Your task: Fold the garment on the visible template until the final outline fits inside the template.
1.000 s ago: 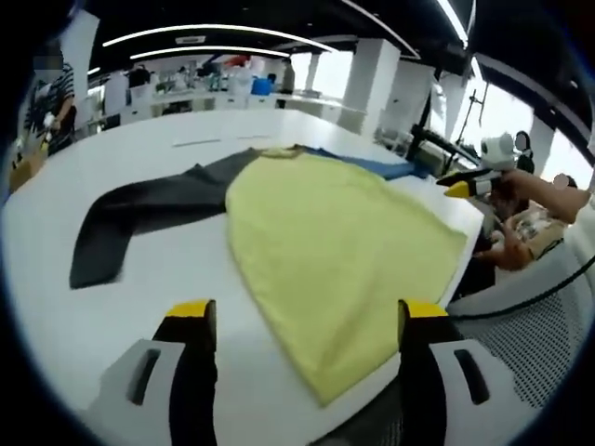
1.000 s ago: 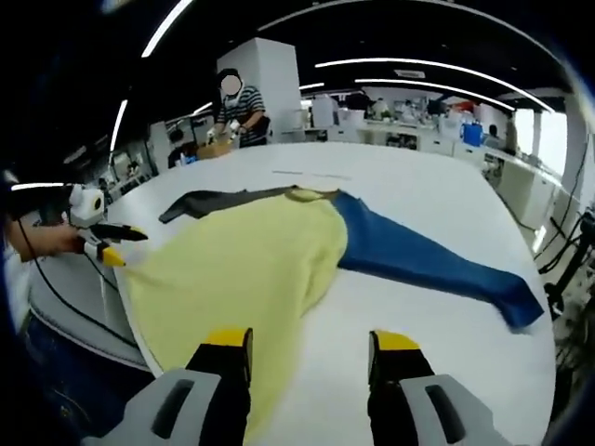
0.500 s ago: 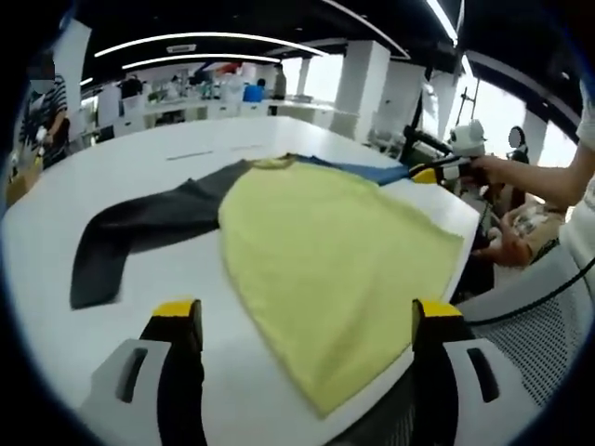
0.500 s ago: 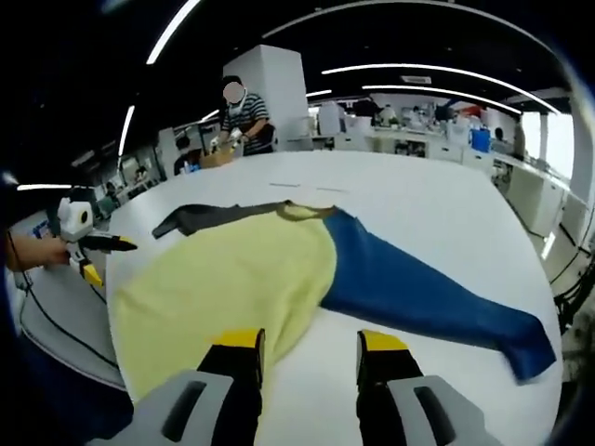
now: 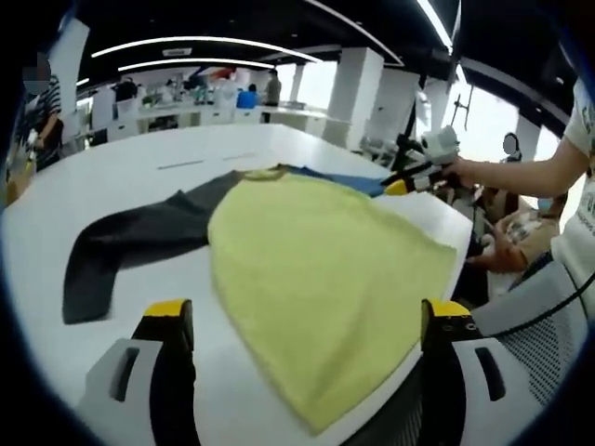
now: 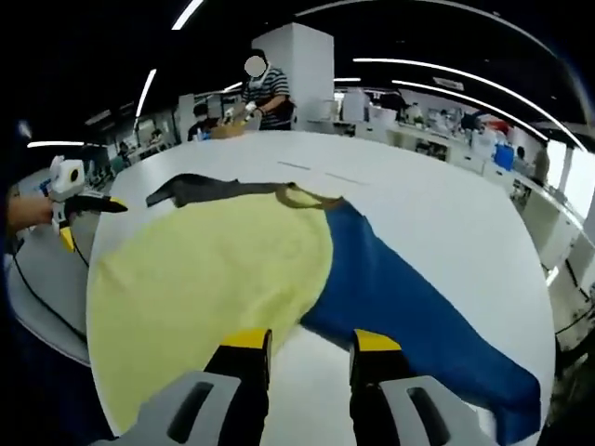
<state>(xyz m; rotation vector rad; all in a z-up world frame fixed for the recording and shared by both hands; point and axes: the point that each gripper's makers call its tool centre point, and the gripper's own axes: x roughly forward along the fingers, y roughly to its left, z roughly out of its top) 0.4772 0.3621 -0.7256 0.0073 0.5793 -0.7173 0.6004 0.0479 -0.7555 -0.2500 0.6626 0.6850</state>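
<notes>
One garment (image 5: pixel 316 279) lies flat on the white table (image 5: pixel 139 177), spread w/ its yellow body toward the near edge, hem at the table's rim, collar (image 6: pixel 299 197) pointing away. Two sleeves fan out from the shoulders: a dark grey sleeve (image 5: pixel 130 237) to one side, a blue sleeve (image 6: pixel 409 325) to the other. Laid out like this prob. so the sleeves can be folded in over the body first. No template outline can be made out on the table; it may sit under the cloth, can't tell. Left gripper (image 5: pixel 307 321) hovers above the hem area, jaws spread wide, nothing between them, not touching fabric. Right gripper (image 6: pixel 302 342) sits low over the join of yellow body and blue sleeve, jaws set narrow but w/ a gap, holding nothing; looks positioned to pinch the blue sleeve near the armpit, though that's a guess. Each gripper also appears in the other's view at the table edge, held by a hand (image 5: pixel 469 172). Count: 1 garment, 2 sleeves, 2 grippers. Folding not yet begun, judging by the flat layout. People stand at benches far behind.
</notes>
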